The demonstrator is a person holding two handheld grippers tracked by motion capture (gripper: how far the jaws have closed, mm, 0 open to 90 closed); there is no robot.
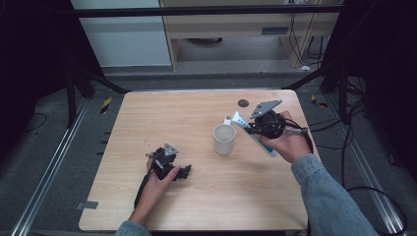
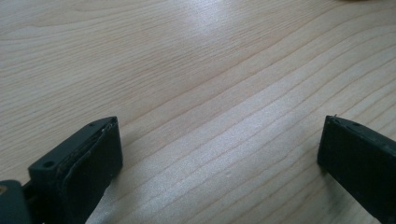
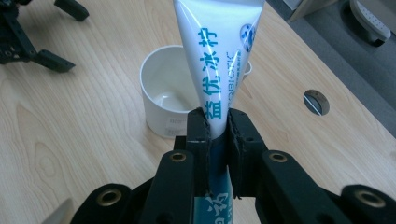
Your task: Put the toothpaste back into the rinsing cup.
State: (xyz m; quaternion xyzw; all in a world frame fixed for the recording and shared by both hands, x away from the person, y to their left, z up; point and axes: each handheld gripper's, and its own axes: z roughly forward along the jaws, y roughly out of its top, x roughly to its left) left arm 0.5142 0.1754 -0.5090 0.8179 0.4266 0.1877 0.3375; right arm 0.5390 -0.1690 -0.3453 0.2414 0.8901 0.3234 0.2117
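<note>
A white toothpaste tube (image 3: pixel 219 60) with blue lettering is clamped between the jaws of my right gripper (image 3: pixel 218 122), which is shut on it. In the high view the tube (image 1: pixel 241 121) points left from that gripper (image 1: pixel 252 129), its end just above and right of a white mug (image 1: pixel 224 139). The mug (image 3: pixel 164 95) stands upright and empty on the wooden table (image 1: pixel 147 118). My left gripper (image 1: pixel 186 172) rests low at the front left of the table. Its jaws stand wide apart with bare wood between the fingers (image 2: pixel 88 158), so the left gripper (image 2: pixel 219 154) is open.
A round cable hole (image 1: pixel 243 103) sits in the table near the back edge, also seen beside the mug as a cable hole (image 3: pixel 316 101). Cables lie on the floor to the right. A black frame surrounds the table.
</note>
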